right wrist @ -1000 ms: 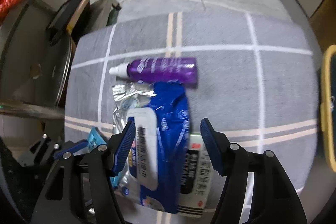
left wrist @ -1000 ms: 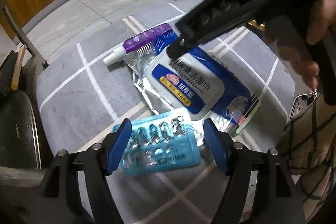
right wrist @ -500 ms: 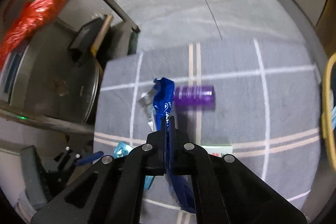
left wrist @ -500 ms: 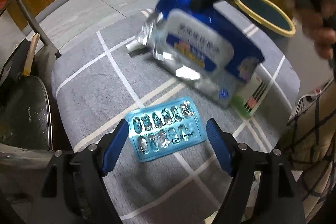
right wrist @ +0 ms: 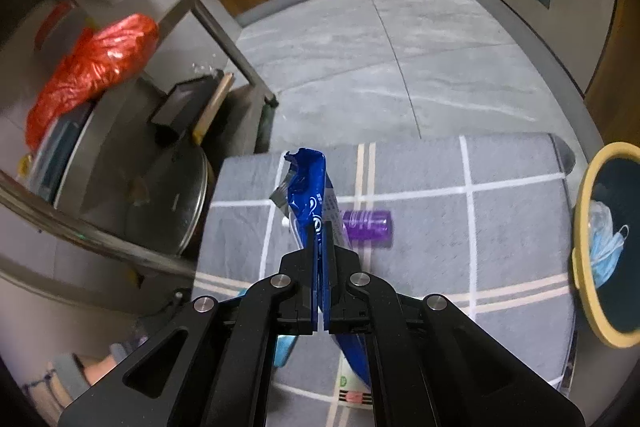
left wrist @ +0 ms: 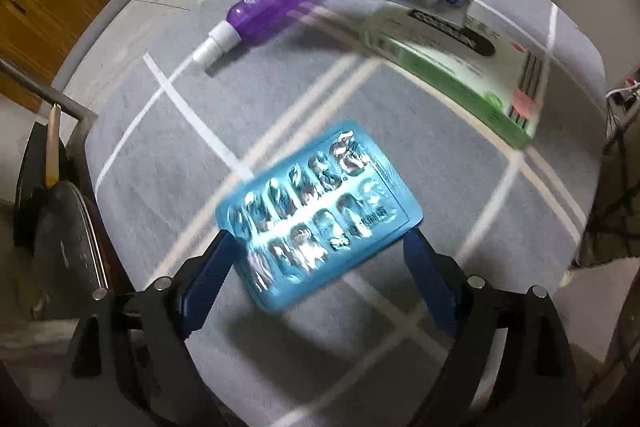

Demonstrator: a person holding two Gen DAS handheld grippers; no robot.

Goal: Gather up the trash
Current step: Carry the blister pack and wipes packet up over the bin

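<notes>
One wipes pack (right wrist: 310,203) clamped in right gripper (right wrist: 320,259)

— What's the right gripper (right wrist: 320,247) doing?

— It's raised, its two black fingers pressed together with only a thin sliver of something pinched between them.

— And the left gripper (left wrist: 320,255)?

— Low and pointing forward, its blue pads (left wrist: 208,267) spread wide, one to each side. Whether they press on anything, I can't tell.

— Any hands showing?

— Neither one.
</notes>
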